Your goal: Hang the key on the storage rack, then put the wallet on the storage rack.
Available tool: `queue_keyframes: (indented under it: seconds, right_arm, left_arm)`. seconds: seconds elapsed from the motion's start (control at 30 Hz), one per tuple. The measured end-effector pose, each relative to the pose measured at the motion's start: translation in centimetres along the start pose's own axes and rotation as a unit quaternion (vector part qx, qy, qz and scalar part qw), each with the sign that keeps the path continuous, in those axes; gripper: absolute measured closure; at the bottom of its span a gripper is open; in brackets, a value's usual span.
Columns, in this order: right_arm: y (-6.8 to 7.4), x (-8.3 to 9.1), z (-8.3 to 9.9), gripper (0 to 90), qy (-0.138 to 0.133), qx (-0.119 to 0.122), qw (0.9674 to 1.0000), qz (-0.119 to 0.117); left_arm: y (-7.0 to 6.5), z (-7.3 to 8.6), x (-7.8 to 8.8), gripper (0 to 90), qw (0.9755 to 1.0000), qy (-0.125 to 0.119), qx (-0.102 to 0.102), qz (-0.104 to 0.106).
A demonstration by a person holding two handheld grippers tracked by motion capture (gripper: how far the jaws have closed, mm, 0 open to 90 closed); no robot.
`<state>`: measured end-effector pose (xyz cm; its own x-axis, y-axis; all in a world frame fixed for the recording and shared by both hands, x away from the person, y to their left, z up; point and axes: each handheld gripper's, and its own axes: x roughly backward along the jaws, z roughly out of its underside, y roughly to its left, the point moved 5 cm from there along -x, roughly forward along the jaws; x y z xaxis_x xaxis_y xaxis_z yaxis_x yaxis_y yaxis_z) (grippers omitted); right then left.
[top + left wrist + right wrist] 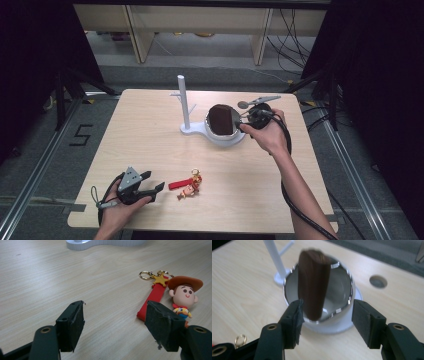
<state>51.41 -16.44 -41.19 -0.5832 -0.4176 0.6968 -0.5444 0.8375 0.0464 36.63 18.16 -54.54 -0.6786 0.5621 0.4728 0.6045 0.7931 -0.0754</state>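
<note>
A dark brown flat object [222, 119] stands on edge in a shiny metal bowl [342, 290] that rests on a white stand base [225, 140]. My right gripper [243, 120] is just to the right of the bowl. In the right gripper view its jaws [327, 312] stand open in front of the rim, and the brown object [313, 282] rises beyond them, untouched. A cowboy-figure keychain [189, 186] with a red strap [152, 300] lies near the front of the table. My left gripper [152, 181] rests just left of it, open [115, 315], nothing between the pads.
A white post [183, 102] with small side pegs rises from the stand, left of the bowl. A round hole [243, 104] is in the tabletop behind the bowl. A cable trails from the right gripper along the forearm. Dark frames stand at both sides of the table.
</note>
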Motion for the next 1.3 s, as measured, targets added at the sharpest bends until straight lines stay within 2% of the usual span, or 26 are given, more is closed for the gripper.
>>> queue_keyframes:
  seconds: [0.17, 0.2, 0.23, 0.27, 0.3, 0.37, 0.43, 0.47, 0.5, 0.57, 0.63, 0.77, 0.8, 0.83, 0.87, 0.93, 0.97, 1.0, 1.03, 1.07, 1.1, 1.13, 1.2, 1.23, 1.27, 1.3]
  right_arm:
    - [-1.1, -0.2, 2.6, 50.1, 0.034, 0.014, 0.9992, 0.016]
    - [-1.4, -0.2, 3.1, 50.9, 0.042, 0.024, 0.9986, 0.020]
    - [-1.4, -0.2, 3.6, 51.8, 0.053, 0.020, 0.9981, 0.024]
    - [-1.6, -0.5, 4.0, 53.7, 0.039, 0.030, 0.9984, 0.028]
    - [-1.8, -0.3, 4.3, 54.5, 0.045, 0.033, 0.9980, 0.029]
    - [-1.9, -0.2, 5.1, 56.5, 0.052, 0.026, 0.9978, 0.031]
    - [-1.9, -0.1, 5.8, 62.5, 0.054, 0.018, 0.9981, 0.026]
    - [-2.0, 0.0, 6.0, 64.6, 0.049, 0.023, 0.9982, 0.025]
    - [-1.7, 0.2, 6.2, 66.5, 0.055, -0.001, 0.9983, 0.020]
    - [-1.8, 0.2, 6.4, 68.4, 0.057, 0.000, 0.9982, 0.021]
    - [-1.9, 0.5, 6.9, 68.7, 0.073, -0.010, 0.9970, 0.025]
    - [-2.0, 0.7, 7.5, 68.8, 0.094, -0.032, 0.9950, 0.015]
    - [-2.1, 0.8, 7.7, 68.8, 0.098, -0.035, 0.9946, 0.004]
    - [-2.2, 0.9, 7.9, 68.7, 0.106, -0.028, 0.9939, 0.008]
    - [-2.1, 1.0, 8.0, 68.5, 0.105, -0.037, 0.9937, 0.011]
    - [-2.2, 1.2, 8.3, 68.1, 0.109, -0.028, 0.9936, 0.012]
    - [-2.2, 1.2, 8.5, 68.1, 0.109, -0.033, 0.9934, 0.012]
    - [-2.2, 1.3, 8.6, 67.9, 0.112, -0.036, 0.9930, 0.013]
    - [-2.3, 1.5, 8.7, 67.7, 0.110, -0.032, 0.9933, 0.013]
    - [-2.3, 1.6, 8.8, 67.5, 0.112, -0.027, 0.9933, 0.011]
    - [-2.3, 1.7, 9.0, 66.8, 0.115, -0.036, 0.9926, 0.014]
    - [-2.4, 1.7, 9.1, 66.3, 0.111, -0.028, 0.9933, 0.016]
    - [-2.4, 1.9, 9.5, 66.1, 0.119, -0.034, 0.9922, 0.013]
    - [-2.4, 1.9, 9.7, 65.8, 0.117, -0.036, 0.9923, 0.016]
    - [-2.4, 1.9, 9.9, 65.7, 0.125, -0.040, 0.9913, 0.015]
    - [-2.6, 1.9, 10.0, 65.5, 0.123, -0.032, 0.9918, 0.015]
  left_arm:
    - [-0.2, -0.5, 0.1, 29.9, 1.0000, -0.004, -0.003, 0.002]
    - [-0.2, -0.5, 0.2, 29.8, 1.0000, -0.005, -0.003, 0.002]
    - [-0.2, -0.6, 0.2, 29.6, 1.0000, -0.006, -0.004, -0.001]
    - [-0.2, -0.6, 0.1, 29.4, 1.0000, -0.008, -0.001, 0.001]
    - [-0.2, -0.6, 0.1, 29.2, 1.0000, -0.009, 0.000, -0.001]
    - [-0.2, -0.7, 0.2, 29.0, 1.0000, -0.007, -0.001, -0.004]
    - [-0.3, -0.9, 0.5, 29.0, 0.9999, -0.012, -0.004, -0.001]
    - [-0.3, -1.0, 0.5, 29.1, 0.9999, -0.013, -0.009, 0.000]
    - [-0.3, -1.1, 0.6, 29.2, 0.9999, -0.013, -0.007, 0.001]
    - [-0.5, -1.4, 0.9, 29.6, 0.9999, -0.014, -0.008, 0.006]
    - [-0.8, -1.7, 1.0, 30.2, 0.9998, -0.013, -0.009, 0.011]
    - [-1.2, -2.5, 1.3, 33.2, 0.9996, 0.006, -0.019, 0.019]
    - [-1.3, -2.8, 1.3, 33.8, 0.9994, 0.011, -0.023, 0.021]
    - [-1.4, -3.1, 1.2, 34.8, 0.9991, 0.012, -0.030, 0.026]
    - [-1.5, -3.4, 1.2, 35.9, 0.9985, 0.020, -0.037, 0.035]
    - [-1.8, -4.1, 1.1, 37.1, 0.9965, 0.044, -0.053, 0.048]
    - [-2.0, -4.4, 1.1, 37.9, 0.9948, 0.056, -0.063, 0.056]
    - [-2.0, -4.6, 1.1, 38.6, 0.9905, 0.082, -0.089, 0.065]
    - [-2.3, -4.8, 1.0, 39.6, 0.9891, 0.089, -0.094, 0.071]
    - [-2.4, -5.1, 0.9, 40.5, 0.9858, 0.102, -0.106, 0.080]
    - [-2.7, -5.3, 0.8, 41.4, 0.9824, 0.118, -0.115, 0.089]
    - [-2.9, -5.4, 0.6, 41.5, 0.9780, 0.137, -0.126, 0.095]
    - [-3.4, -5.4, 0.1, 41.9, 0.9705, 0.167, -0.141, 0.102]
    - [-3.8, -5.5, -0.2, 42.3, 0.9646, 0.180, -0.156, 0.113]
    - [-4.3, -5.5, -0.5, 43.0, 0.9605, 0.191, -0.164, 0.118]
    - [-4.7, -5.4, -0.8, 43.6, 0.9565, 0.202, -0.169, 0.126]
